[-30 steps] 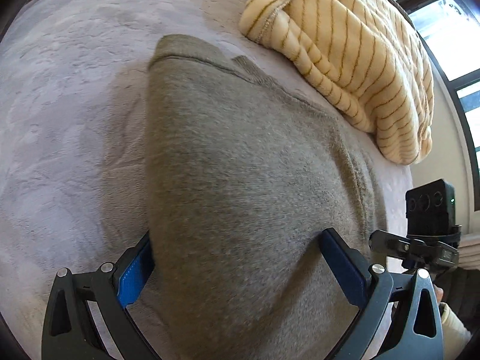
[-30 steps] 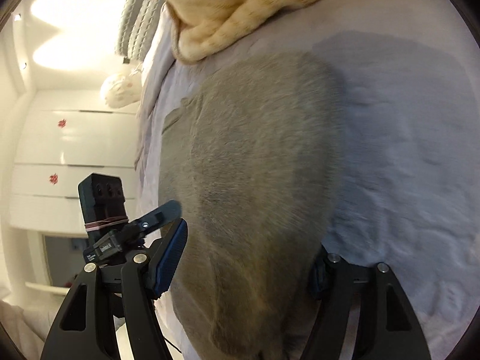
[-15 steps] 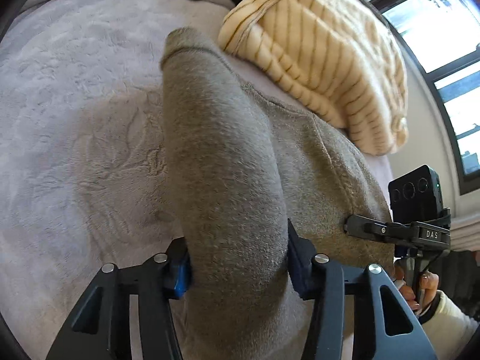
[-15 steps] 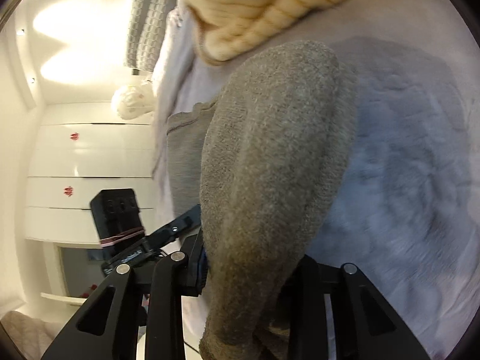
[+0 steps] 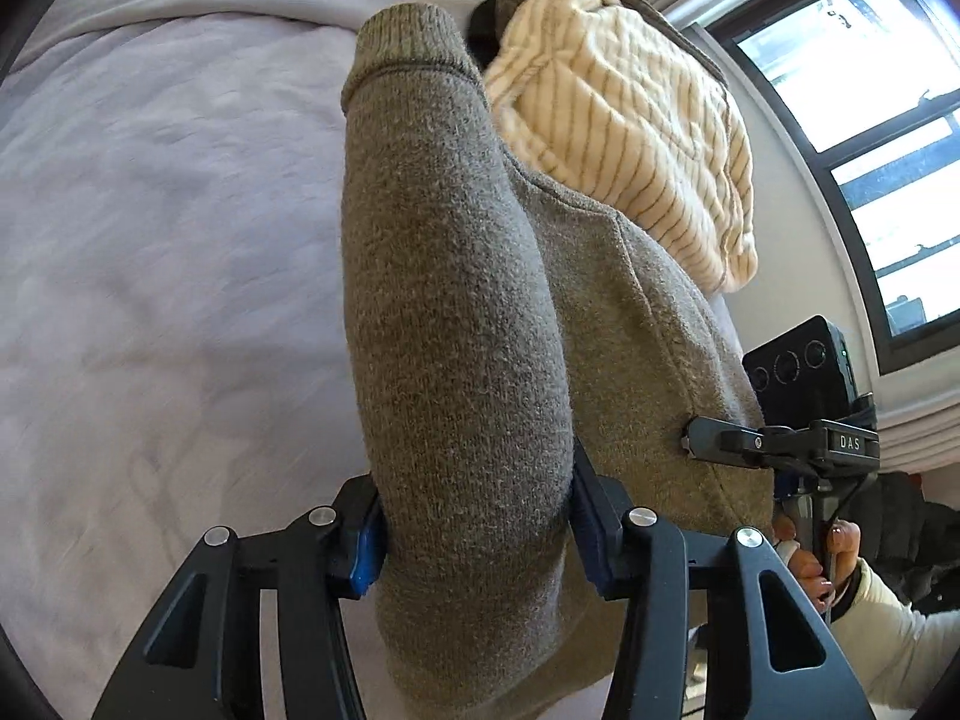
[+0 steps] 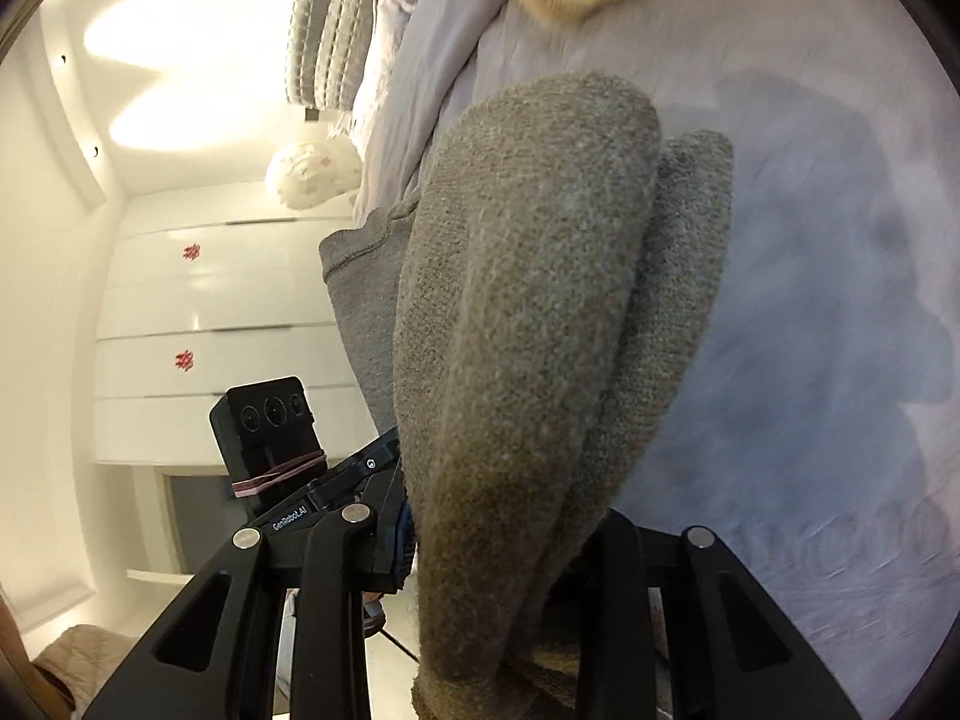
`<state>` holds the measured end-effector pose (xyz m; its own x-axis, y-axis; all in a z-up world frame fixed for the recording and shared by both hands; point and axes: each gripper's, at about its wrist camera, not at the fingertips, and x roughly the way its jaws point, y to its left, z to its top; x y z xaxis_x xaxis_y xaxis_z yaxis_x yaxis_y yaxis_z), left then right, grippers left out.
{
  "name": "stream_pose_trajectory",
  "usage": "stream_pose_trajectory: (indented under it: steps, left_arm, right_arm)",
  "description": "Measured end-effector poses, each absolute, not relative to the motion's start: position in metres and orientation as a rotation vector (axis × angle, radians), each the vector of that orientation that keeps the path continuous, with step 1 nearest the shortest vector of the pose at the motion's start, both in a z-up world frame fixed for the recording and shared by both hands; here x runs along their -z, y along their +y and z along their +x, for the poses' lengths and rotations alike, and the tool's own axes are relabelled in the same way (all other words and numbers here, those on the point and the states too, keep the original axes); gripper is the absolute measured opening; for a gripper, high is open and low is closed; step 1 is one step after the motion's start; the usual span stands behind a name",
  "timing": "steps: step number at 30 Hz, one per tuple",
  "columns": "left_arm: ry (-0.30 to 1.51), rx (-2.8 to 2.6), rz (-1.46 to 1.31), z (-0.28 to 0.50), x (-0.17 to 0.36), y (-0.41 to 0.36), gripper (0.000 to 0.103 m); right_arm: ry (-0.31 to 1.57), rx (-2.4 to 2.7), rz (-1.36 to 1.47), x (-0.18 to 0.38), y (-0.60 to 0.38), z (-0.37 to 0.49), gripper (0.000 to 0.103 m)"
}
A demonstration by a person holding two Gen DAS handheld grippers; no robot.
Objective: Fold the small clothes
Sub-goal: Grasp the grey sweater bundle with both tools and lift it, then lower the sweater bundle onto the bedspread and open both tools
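A small grey knitted garment [image 5: 456,312] hangs between both grippers above a pale lilac bed cover [image 5: 150,240]. My left gripper [image 5: 474,534] is shut on one bunched side of it; its ribbed edge [image 5: 414,48] points away from me. My right gripper [image 6: 504,546] is shut on the other side of the grey garment [image 6: 516,324], which folds into two thick rolls between the jaws. The right gripper also shows in the left wrist view [image 5: 780,444], held by a hand at the lower right.
A cream garment with tan stripes [image 5: 624,120] lies heaped on the bed beyond the grey one. A window [image 5: 870,120] is at the right. White cupboards [image 6: 180,330] and pillows [image 6: 324,18] stand past the bed's far side [image 6: 840,300].
Both grippers have gone from open around the flat grey garment to shut on it, and have lifted its near edge off the bed so the cloth bunches and hangs.
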<state>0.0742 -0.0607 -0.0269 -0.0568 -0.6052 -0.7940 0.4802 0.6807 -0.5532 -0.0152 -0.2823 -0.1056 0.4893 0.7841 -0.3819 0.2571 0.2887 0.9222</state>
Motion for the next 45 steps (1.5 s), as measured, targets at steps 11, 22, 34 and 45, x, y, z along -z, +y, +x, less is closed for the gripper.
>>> stream_pose_trajectory:
  steps: [11, 22, 34, 45]
  left_arm:
    - [1.499, 0.651, -0.113, 0.053, 0.098, 0.046, 0.052]
    - [1.362, 0.586, -0.059, 0.050, 0.079, 0.061, 0.052]
    - [1.347, 0.483, 0.053, 0.041, 0.094, 0.060, 0.077]
    - [1.386, 0.495, 0.153, -0.007, 0.068, 0.066, 0.077]
  right_arm:
    - [1.216, -0.366, 1.153, 0.149, -0.190, 0.034, 0.036]
    - [1.242, -0.120, 0.743, 0.122, -0.190, 0.014, 0.026]
    - [1.281, 0.038, 0.717, 0.144, -0.180, -0.004, 0.034]
    - [1.290, 0.024, 0.728, 0.090, -0.209, -0.080, 0.017]
